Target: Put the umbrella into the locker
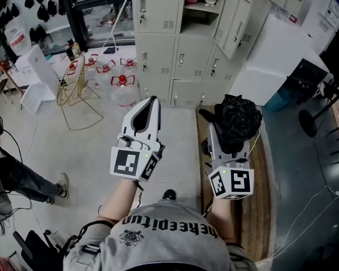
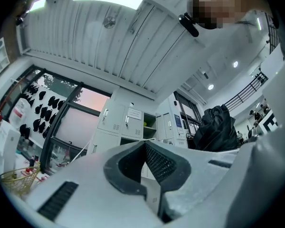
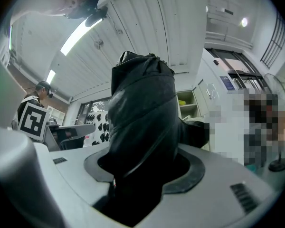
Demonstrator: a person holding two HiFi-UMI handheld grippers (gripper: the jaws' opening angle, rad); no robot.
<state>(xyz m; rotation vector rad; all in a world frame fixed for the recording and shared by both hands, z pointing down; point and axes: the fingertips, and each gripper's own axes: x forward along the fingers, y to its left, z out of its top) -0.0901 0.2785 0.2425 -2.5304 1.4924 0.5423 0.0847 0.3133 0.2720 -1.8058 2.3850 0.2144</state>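
1. While the right gripper sits low and right of centre in the head view, its jaws are clamped on the folded black umbrella. The right gripper view confirms it: the dark bundle fills the gap between the jaws completely.

2. The umbrella's long axis runs straight out along the jaws, away from the person. In the head view that points it up the frame, towards the bank of lockers. A short dark stub pokes out to the bundle's left.

3. Here is the relation that matters. The open locker compartment sits at the top of the frame, up and slightly left of the umbrella and well apart from it. Its door hangs open on the right side of the opening.

4. I judge the load needs to travel forward and a touch leftward, nose first, missing that door's edge.

5. The left gripper hangs just left of centre with its jaw tips together and nothing between them. Its own view shows the two ribbed pads meeting at a point, with the open compartment beyond.

6. Both grippers sit about equally far from the lockers, but only the right one carries the umbrella, so the delivery looks like its job.
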